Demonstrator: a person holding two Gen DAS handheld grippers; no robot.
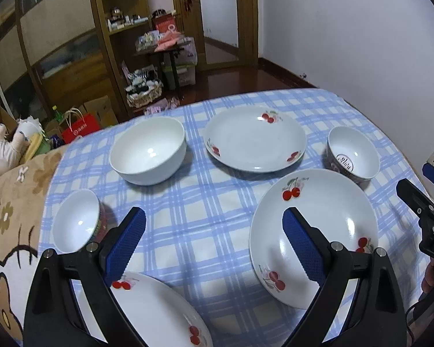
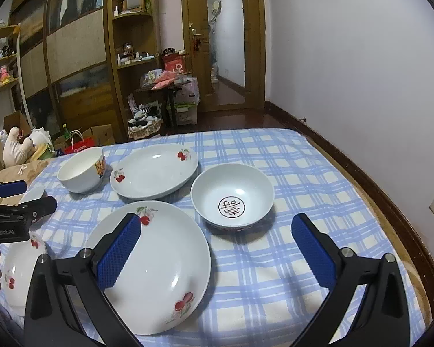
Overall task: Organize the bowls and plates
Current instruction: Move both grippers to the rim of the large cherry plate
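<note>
Three white cherry-print plates lie on the blue plaid tablecloth (image 1: pixel 205 202): a far plate (image 1: pixel 256 138) (image 2: pixel 154 172), a near middle plate (image 1: pixel 327 231) (image 2: pixel 150 263), and a near left plate (image 1: pixel 159 312) (image 2: pixel 23 266). A large white bowl (image 1: pixel 149 150) (image 2: pixel 82 170) stands at the back left. A small bowl (image 1: pixel 76 221) sits at the left edge. A bowl with a black seal mark (image 1: pixel 353 153) (image 2: pixel 233 196) stands on the right. My left gripper (image 1: pixel 217 245) hovers open between the two near plates. My right gripper (image 2: pixel 215 250) is open above the middle plate's right rim, holding nothing.
The table edge drops to a wooden floor and white wall (image 2: pixel 361 72) on the right. Stuffed toys (image 1: pixel 8 147) and a flowered cushion (image 1: pixel 11 217) lie at the left. Shelves (image 2: pixel 133 43), boxes and a door (image 2: pixel 225 43) stand beyond the table.
</note>
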